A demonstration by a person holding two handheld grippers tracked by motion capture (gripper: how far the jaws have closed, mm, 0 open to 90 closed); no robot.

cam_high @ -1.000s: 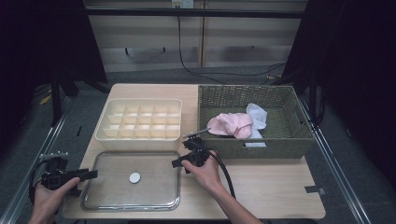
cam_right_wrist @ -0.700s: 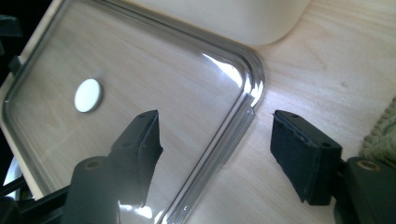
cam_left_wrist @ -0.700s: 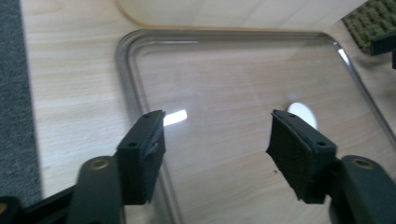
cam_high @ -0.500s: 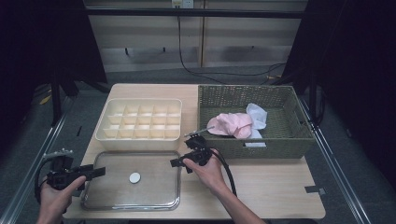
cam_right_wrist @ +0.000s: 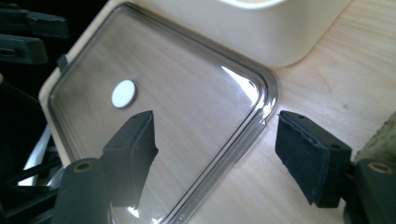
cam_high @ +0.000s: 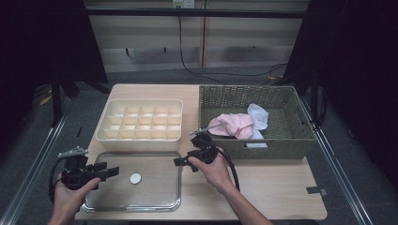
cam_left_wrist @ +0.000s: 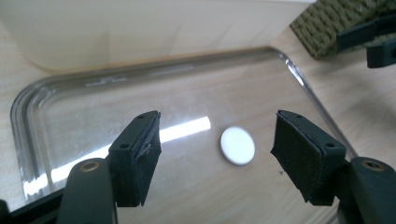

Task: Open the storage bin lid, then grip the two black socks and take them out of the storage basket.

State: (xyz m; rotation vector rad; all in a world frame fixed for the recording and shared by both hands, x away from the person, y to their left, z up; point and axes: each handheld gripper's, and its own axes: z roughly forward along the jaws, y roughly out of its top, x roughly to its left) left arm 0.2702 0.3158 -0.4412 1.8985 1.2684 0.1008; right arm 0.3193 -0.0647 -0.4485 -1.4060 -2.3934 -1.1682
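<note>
— How did you expect the clear lid (cam_high: 133,185), lying flat at the lower left of the high view in front of the cream tray (cam_high: 141,124), to handle?

— I judged it light, stiff, slick and easily cracked, so I'd have taken it by its raised rim at both short ends.

— And the fingers?

— The left gripper (cam_high: 110,172) had just been opening; its pads (cam_left_wrist: 142,154) stood spread over the lid's left part with nothing between them. The right gripper (cam_high: 192,150) had been opening too, straddling the lid's right corner without touching it.
</note>
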